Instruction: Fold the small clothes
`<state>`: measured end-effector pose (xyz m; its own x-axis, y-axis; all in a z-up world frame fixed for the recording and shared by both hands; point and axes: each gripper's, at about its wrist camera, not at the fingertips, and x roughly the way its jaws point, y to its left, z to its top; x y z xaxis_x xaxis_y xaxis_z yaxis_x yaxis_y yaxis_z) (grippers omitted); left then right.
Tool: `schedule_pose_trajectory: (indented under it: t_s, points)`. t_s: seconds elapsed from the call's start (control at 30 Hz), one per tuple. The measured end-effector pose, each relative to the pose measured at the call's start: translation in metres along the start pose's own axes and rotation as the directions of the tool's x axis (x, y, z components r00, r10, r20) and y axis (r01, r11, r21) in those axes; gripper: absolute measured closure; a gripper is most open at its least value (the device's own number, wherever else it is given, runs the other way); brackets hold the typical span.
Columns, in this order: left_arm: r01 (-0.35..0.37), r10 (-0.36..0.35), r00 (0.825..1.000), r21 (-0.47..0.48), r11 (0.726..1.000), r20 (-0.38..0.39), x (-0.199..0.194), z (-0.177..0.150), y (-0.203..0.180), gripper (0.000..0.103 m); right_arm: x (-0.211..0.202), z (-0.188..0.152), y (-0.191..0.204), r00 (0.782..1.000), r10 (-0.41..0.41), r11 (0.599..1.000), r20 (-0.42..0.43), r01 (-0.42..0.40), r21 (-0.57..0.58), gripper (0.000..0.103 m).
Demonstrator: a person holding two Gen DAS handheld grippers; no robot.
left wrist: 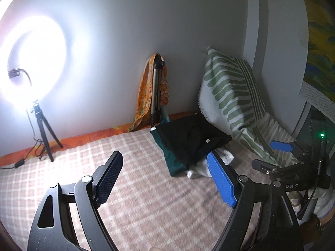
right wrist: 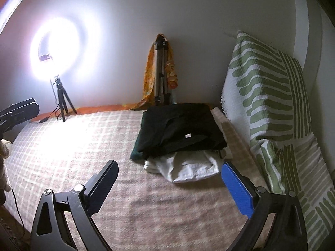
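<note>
The blanket (right wrist: 83, 146) looked woolly and matt; on it lay soft black cloth (right wrist: 180, 129) over white cloth (right wrist: 188, 165). Beside them, the pillow (right wrist: 268, 96) was waffle-textured. Gripper pads (right wrist: 236, 190) looked ribbed plastic.

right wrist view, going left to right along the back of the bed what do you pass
ring light on its small tripod → folded tripod draped with orange cloth → black garment on the clothes pile → green and white patterned pillow
</note>
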<state>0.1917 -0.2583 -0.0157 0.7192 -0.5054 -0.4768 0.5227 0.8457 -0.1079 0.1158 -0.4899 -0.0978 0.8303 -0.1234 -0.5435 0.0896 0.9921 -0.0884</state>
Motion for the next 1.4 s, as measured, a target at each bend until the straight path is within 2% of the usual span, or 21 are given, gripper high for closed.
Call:
schedule_pose_trajectory:
  t_s: [0.4,0.63,0.8,1.03,1.4]
  points:
    - [-0.030,0.029,0.999,0.038,0.999,0.024,-0.043,-0.040,0.002,0.017,-0.012,-0.032,0.041,1.000,0.001,0.999,0.018,-0.002,0.053,0.000]
    - [-0.050,0.048,0.997,0.045,0.998,0.059,-0.055,-0.054,-0.001,0.004,-0.011,-0.047,0.045,1.000,-0.006,0.996,0.016,0.004,0.088,0.000]
    - [-0.061,0.058,0.997,0.063,0.996,0.046,-0.052,-0.062,-0.003,0.003,-0.008,-0.053,0.043,0.999,-0.030,0.996,0.016,0.029,0.085,0.000]
    - [-0.054,0.054,0.999,0.041,0.998,0.007,-0.043,-0.070,0.000,0.003,-0.007,-0.053,0.039,0.998,-0.047,0.993,0.033,0.043,0.109,0.000]
    - [-0.071,0.070,0.997,0.058,0.996,0.017,-0.044,-0.071,0.001,0.003,-0.007,-0.052,0.032,0.997,-0.067,0.989,0.045,0.060,0.135,0.000]
